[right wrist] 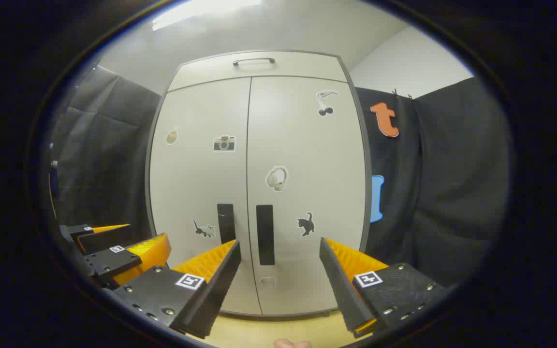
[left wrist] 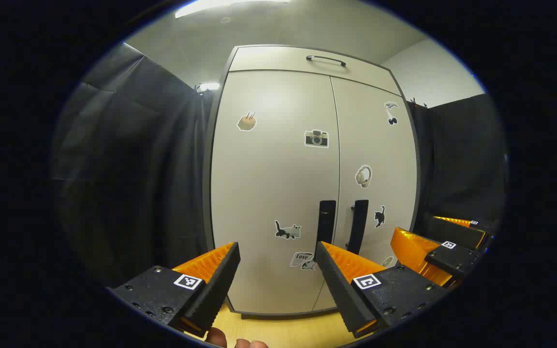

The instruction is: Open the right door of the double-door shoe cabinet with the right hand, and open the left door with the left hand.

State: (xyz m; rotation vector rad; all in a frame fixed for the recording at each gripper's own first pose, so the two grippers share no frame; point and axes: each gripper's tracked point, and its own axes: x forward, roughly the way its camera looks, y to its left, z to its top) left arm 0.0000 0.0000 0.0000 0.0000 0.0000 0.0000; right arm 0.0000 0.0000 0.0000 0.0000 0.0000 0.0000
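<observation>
A pale double-door shoe cabinet (left wrist: 278, 159) (right wrist: 259, 159) stands ahead with both doors closed. Its left door (left wrist: 271, 193) (right wrist: 196, 183) and right door (left wrist: 375, 159) (right wrist: 307, 193) carry small stickers. Two dark vertical handles sit by the centre seam: the left handle (left wrist: 326, 221) (right wrist: 226, 223) and the right handle (left wrist: 358, 226) (right wrist: 265, 234). My left gripper (left wrist: 277, 251) is open, short of the left door. My right gripper (right wrist: 278, 249) (left wrist: 440, 244) is open, facing the right handle from a distance.
A drawer with a dark bar handle (left wrist: 326, 59) (right wrist: 253, 61) tops the cabinet. Black cloth walls (left wrist: 128, 169) (right wrist: 443, 183) flank it on both sides. Light wooden floor (left wrist: 283, 328) (right wrist: 269, 331) lies below. Fingertips (left wrist: 235, 340) show at the bottom edge.
</observation>
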